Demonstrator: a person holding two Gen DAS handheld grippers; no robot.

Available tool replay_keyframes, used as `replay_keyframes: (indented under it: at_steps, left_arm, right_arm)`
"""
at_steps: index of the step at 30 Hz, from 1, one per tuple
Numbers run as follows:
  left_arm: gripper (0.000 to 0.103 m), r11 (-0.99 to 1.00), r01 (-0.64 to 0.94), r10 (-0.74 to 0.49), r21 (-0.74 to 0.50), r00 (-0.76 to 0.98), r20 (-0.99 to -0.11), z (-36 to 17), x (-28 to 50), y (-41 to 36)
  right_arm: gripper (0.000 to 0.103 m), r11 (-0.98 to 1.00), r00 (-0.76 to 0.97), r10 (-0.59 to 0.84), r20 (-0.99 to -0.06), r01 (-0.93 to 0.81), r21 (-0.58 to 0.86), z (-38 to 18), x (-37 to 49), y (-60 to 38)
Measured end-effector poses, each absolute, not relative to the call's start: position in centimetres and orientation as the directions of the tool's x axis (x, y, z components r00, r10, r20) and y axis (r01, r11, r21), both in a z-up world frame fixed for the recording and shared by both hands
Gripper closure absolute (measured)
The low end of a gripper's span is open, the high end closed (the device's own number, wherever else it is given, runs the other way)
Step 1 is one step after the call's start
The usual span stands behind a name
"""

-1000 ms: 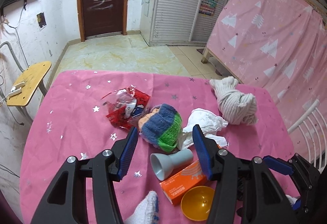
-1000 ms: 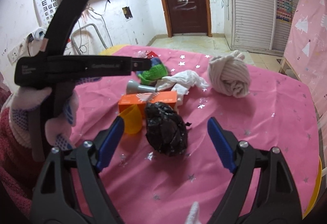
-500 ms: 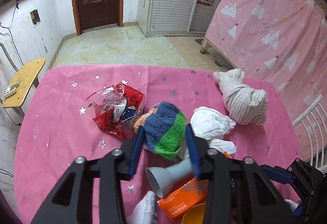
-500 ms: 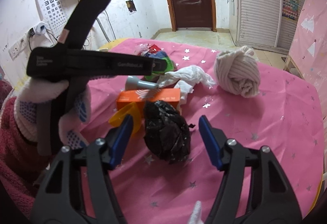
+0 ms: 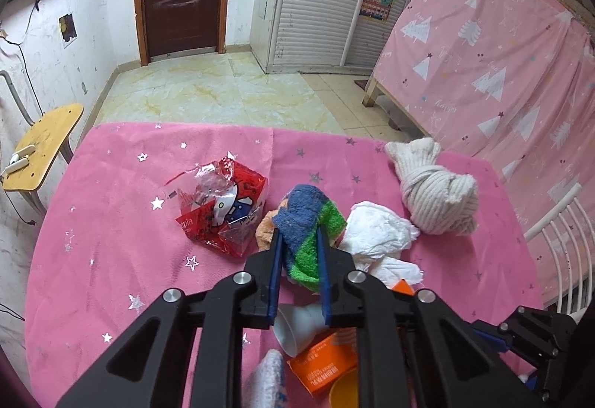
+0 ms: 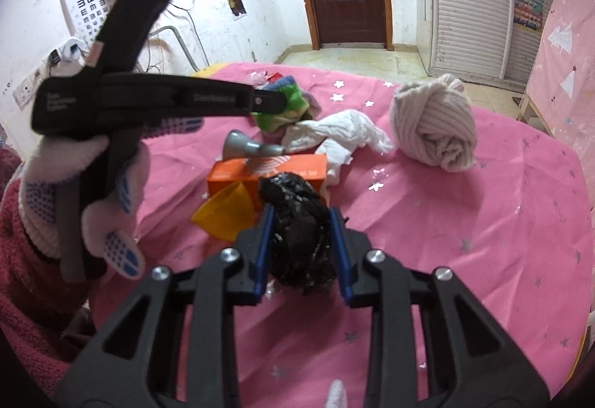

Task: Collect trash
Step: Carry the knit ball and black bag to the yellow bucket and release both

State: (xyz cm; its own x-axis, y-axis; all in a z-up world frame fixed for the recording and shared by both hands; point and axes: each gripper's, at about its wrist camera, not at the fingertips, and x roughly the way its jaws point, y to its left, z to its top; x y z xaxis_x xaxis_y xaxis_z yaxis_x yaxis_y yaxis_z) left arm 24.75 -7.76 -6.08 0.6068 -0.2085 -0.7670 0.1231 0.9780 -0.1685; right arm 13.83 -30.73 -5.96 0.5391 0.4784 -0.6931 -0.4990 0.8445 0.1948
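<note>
My left gripper [image 5: 298, 240] is shut on a blue and green cloth [image 5: 306, 222] lying on the pink table [image 5: 111, 222]; it also shows in the right wrist view [image 6: 293, 97]. My right gripper [image 6: 300, 218] is shut on a crumpled black plastic bag [image 6: 297, 222] on the table. A red snack wrapper [image 5: 223, 207] lies left of the cloth. White crumpled tissue [image 5: 375, 233] lies right of it, also in the right wrist view [image 6: 342, 132].
A knotted beige towel [image 5: 435, 192] sits at the right. An orange box [image 6: 267, 173], a grey funnel-shaped piece [image 6: 245, 145] and a yellow cup [image 6: 227, 212] lie near the front. A wooden chair [image 5: 41, 147] stands left of the table.
Both grippers moved forward and closed: the left onto the blue and green cloth, the right onto the black bag.
</note>
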Motion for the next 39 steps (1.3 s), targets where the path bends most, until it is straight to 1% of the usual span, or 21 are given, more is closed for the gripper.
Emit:
replay_keyframes:
  at_steps: [18,31,39]
  left_arm:
    - [0.094,0.976,0.161,-0.217,-0.146,0.681,-0.699,-0.9,20.7,-8.8]
    - [0.094,0.962,0.244,-0.259,-0.120,0.692,-0.674,1.3,18.2,-13.6]
    - [0.094,0.947,0.304,-0.294,-0.105,0.685,-0.666,2.1,17.0,-16.9]
  right_arm:
    - [0.075,0.871,0.619,0.468,-0.631,-0.443,0.212,-4.2,11.8,-33.9]
    - [0.075,0.901,0.688,0.432,-0.583,-0.360,0.242,-3.3,10.9,-39.4]
    - [0.075,0.927,0.747,0.368,-0.554,-0.253,0.276,-3.4,10.5,-45.3]
